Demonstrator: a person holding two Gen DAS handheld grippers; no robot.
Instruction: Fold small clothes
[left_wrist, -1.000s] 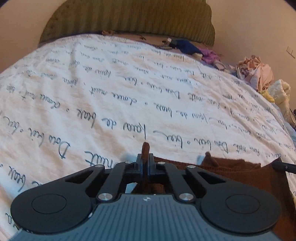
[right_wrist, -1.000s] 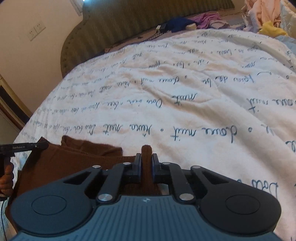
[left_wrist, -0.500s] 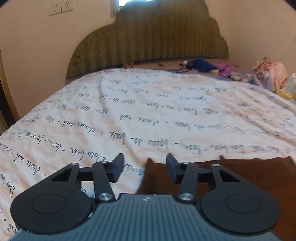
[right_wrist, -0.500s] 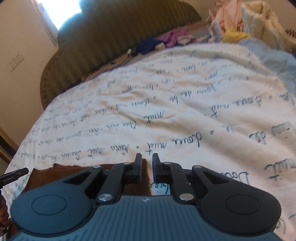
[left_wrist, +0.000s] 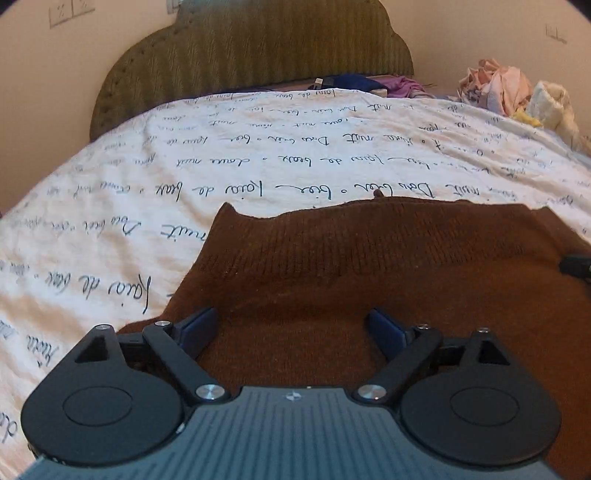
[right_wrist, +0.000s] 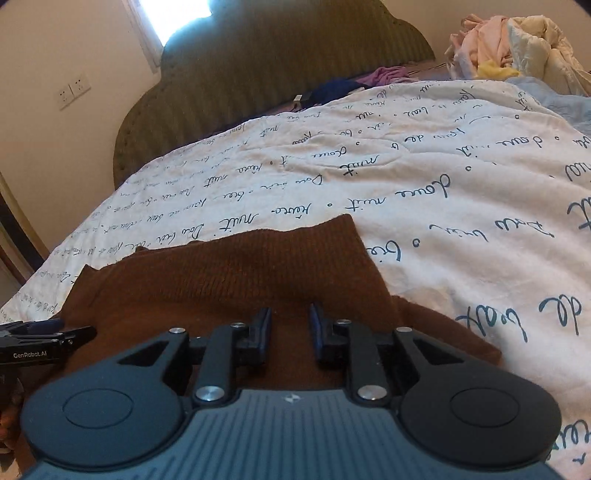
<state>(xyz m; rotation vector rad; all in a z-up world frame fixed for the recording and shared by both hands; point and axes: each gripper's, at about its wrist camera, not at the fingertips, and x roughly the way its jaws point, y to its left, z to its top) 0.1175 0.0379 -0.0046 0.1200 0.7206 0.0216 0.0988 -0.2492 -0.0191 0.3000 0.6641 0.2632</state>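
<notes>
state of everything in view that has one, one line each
brown knit garment: lying spread on the bed, released
left gripper: fingers wide, opening, gripping nothing
right gripper: fingers slightly apart, opening, gripping nothing
white script-print duvet: spread, lightly wrinkled
pile of pale clothes: heaped, unfolded

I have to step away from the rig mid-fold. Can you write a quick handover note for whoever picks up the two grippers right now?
Left gripper: jaws opening, wide apart, holding nothing, over the brown knit garment.
Right gripper: jaws opening, gap small, nothing pinched, over the same garment.
Garment lies on the script-print bedspread, ribbed edge farthest from the grippers.
Done: garment laid down and let go.
Left: check the fold, finish it; more clothes are piled by the headboard.
</notes>
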